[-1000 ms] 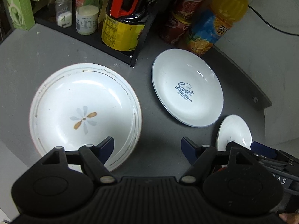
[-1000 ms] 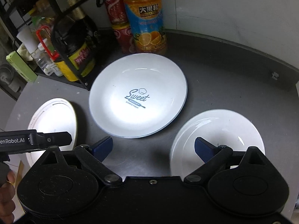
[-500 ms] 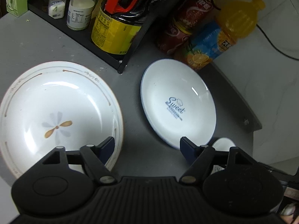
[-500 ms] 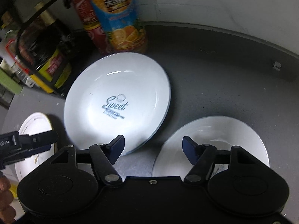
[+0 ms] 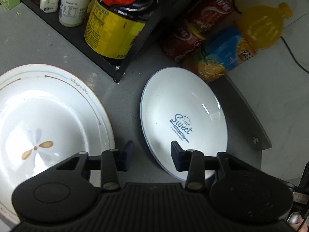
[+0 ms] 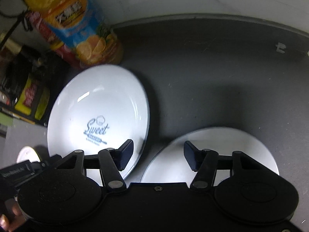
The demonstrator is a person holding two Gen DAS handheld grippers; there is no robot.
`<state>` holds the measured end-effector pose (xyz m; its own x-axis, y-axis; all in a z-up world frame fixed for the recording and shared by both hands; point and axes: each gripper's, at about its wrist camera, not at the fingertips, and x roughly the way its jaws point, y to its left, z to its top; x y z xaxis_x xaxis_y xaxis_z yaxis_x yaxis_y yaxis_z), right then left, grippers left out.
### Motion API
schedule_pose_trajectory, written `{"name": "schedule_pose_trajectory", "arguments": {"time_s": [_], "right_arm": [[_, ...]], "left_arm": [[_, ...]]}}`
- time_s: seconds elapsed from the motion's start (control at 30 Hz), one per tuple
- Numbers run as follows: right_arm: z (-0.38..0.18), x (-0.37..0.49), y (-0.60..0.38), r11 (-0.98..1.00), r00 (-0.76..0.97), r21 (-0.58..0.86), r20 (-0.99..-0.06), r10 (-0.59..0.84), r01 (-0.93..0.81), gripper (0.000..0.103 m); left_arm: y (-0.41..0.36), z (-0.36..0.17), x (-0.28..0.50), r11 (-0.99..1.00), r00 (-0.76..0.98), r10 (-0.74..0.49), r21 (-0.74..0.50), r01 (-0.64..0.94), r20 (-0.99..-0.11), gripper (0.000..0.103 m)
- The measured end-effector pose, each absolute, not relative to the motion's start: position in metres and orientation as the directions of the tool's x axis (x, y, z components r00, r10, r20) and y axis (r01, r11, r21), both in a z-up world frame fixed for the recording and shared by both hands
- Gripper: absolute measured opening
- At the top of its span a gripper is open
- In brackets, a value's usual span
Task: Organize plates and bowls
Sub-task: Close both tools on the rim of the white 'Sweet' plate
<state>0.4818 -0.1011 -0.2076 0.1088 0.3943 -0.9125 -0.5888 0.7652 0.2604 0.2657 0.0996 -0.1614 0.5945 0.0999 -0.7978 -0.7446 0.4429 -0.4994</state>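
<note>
Both tongs have dropped closer to the table (image 5: pixel 123 104) since a second ago. Left tongs (image 5: pixel 152 155), closing with nothing between them, straddle the near rim of the "Sweet" plate (image 5: pixel 183 116). Right tongs (image 6: pixel 158 155), also closing and empty, hang between that plate and the plain white plate (image 6: pixel 222 143) near the table's right edge.

Dim room, lit from above. Glare whitens the flower plate (image 5: pixel 48 116) and streaks the Sweet plate (image 5: pixel 183 116). The left wrist view is sharp; the right wrist view smears with motion, worst on the juice bottle (image 6: pixel 77 29). Fisheye bends the counter (image 6: pixel 212 77) edge. Soft shadows fall beside the plates.
</note>
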Motion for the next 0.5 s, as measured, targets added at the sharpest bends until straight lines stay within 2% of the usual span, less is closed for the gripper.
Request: {"name": "schedule_pose_trajectory", "arguments": {"time_s": [0.1, 0.23, 0.43, 0.5], "right_arm": [[-0.204, 0.48, -0.097, 0.758, 0.125, 0.24, -0.913, 0.389, -0.607, 0.054], [-0.196, 0.48, -0.086, 0.746, 0.172, 0.192, -0.908, 0.381, -0.638, 0.053], [-0.212, 0.492, -0.075, 0.742, 0.124, 0.222, -0.916, 0.381, -0.633, 0.053], [-0.222, 0.495, -0.075, 0.749, 0.105, 0.236, -0.92, 0.377, -0.619, 0.049]], "left_arm": [[0.102, -0.164, 0.276, 0.448, 0.588, 0.101, -0.491, -0.747, -0.803, 0.036], [0.106, -0.17, 0.285, 0.422, 0.566, 0.098, -0.481, -0.768, -0.818, 0.026], [0.111, -0.175, 0.293, 0.425, 0.529, 0.115, -0.44, -0.791, -0.84, 0.025], [0.113, -0.177, 0.296, 0.435, 0.525, 0.116, -0.432, -0.79, -0.843, 0.025]]}}
